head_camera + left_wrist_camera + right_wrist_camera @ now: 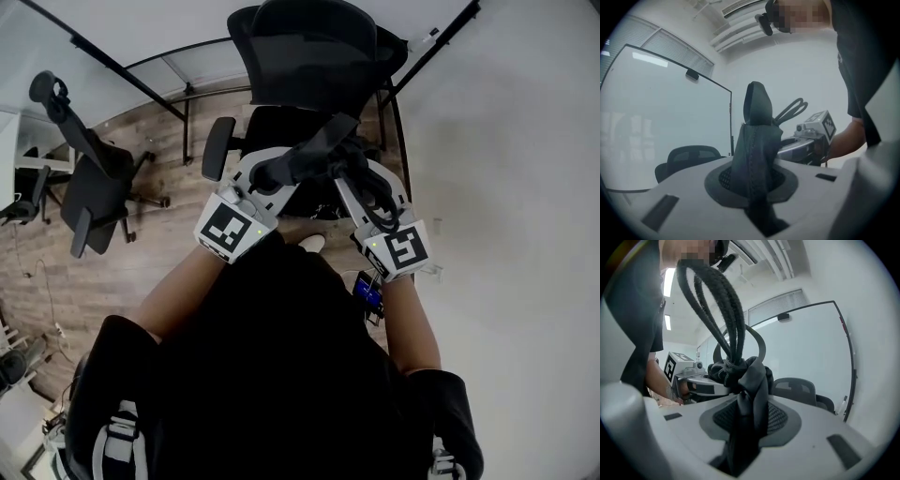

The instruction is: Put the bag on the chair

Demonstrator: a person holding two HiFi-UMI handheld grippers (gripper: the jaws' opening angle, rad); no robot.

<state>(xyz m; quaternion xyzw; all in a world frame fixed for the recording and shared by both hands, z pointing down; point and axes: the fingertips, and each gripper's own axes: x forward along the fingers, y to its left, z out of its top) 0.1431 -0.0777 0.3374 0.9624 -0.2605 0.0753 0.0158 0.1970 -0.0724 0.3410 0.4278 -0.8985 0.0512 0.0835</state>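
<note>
- Bag (314, 157): black soft fabric, carried clear of the floor between both grippers, in front of the person and short of the chair; not yet on the seat.
- Left gripper (267, 183): jaws narrow, pinched on a stitched fold of the bag, which stands up between the pads.
- Right gripper (356, 183): jaws somewhat wider, clamped on a bunched knot of fabric where the straps (717, 301) gather; the straps loop free above.
- Two-point hold: judged to share the limp bag's weight and limit sagging or swinging, so that it can be lowered level onto the seat.
- Chair (309, 56): black mesh office chair directly ahead, seat turned toward the person, an armrest on each side; the seat is partly hidden by the grippers.
- Surface: wood-plank floor (141, 253) under the chair.
- Room: plain white wall (506, 187) to the right, pale dark-framed panel (670, 103) behind the chair, second chair (94, 183) well apart on the left.
</note>
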